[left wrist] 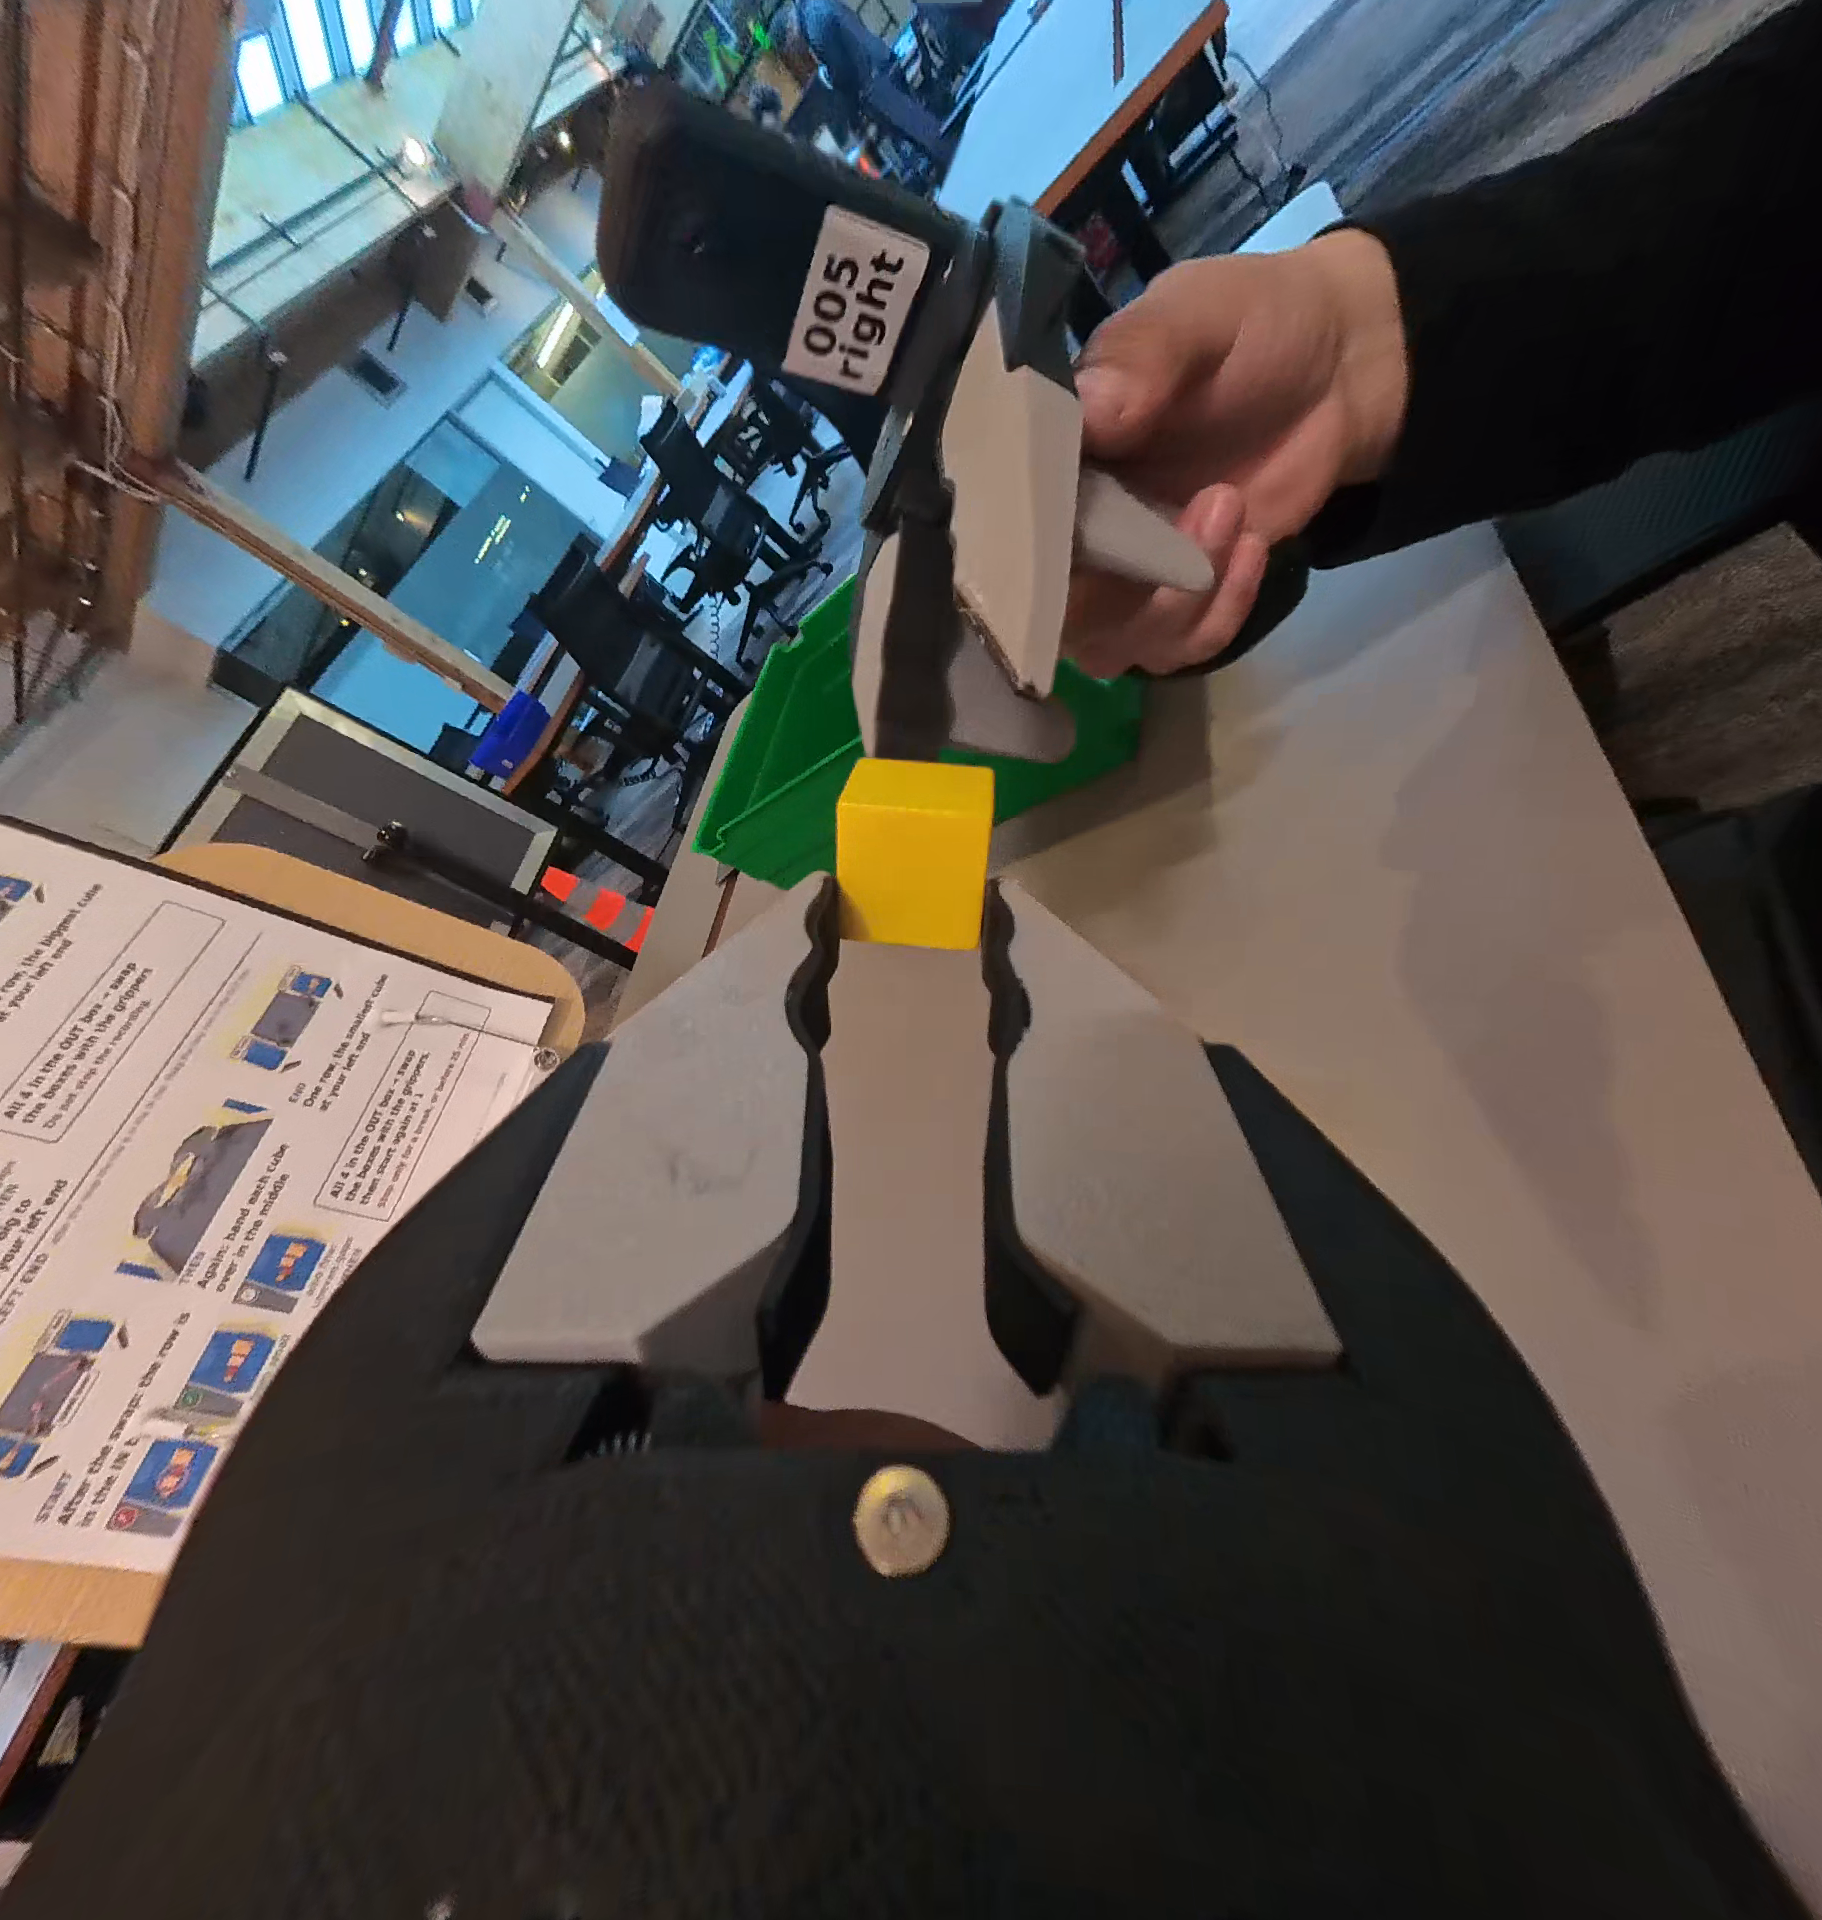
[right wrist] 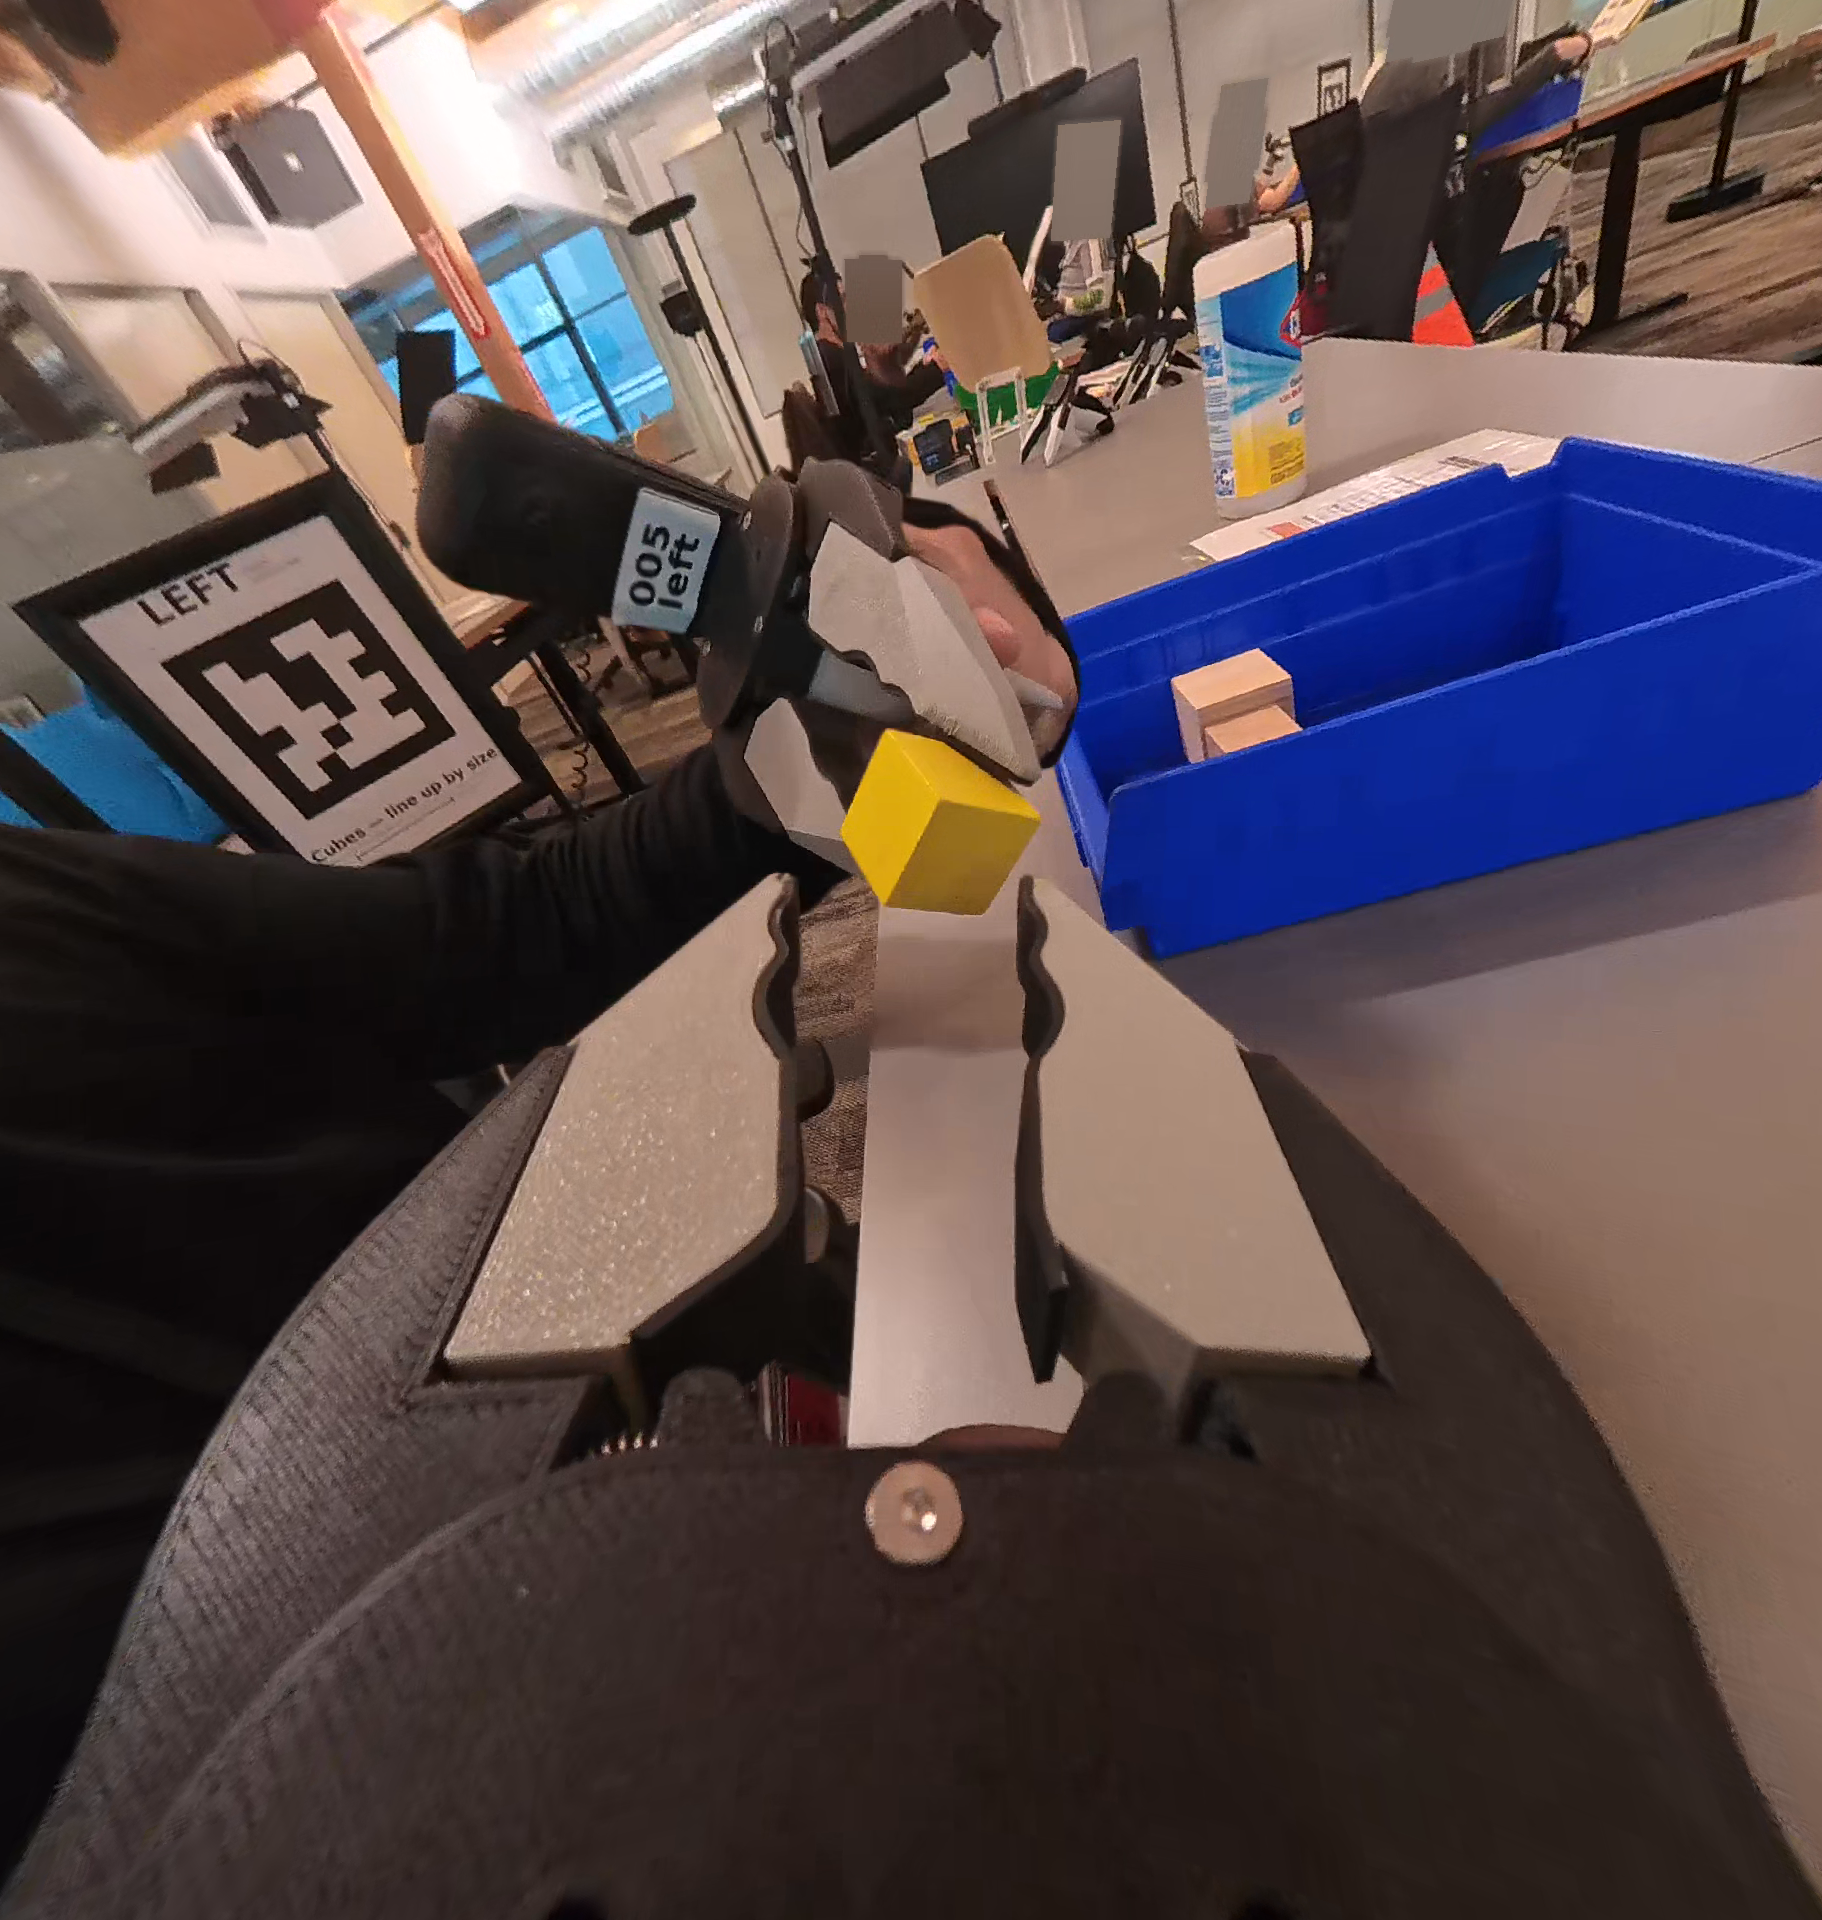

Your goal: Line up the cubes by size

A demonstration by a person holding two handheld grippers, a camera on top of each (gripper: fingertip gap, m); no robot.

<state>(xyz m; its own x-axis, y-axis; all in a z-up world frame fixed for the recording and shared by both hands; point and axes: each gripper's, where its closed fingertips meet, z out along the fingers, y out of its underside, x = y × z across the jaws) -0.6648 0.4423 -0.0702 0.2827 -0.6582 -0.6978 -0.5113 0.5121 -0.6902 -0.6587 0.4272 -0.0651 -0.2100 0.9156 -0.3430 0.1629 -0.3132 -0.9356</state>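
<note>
Your left gripper clamps yellow cube mid-frame, right gripper spread empty, blue bin with wooden cubes only in right view, green bin only in left.

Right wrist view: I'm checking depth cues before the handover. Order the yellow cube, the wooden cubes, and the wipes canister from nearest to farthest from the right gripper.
1. Yellow cube: just past the right gripper, held by the left gripper.
2. Wooden cubes: to the right, inside the blue bin.
3. Wipes canister: upright on the table beyond the bin.
</note>
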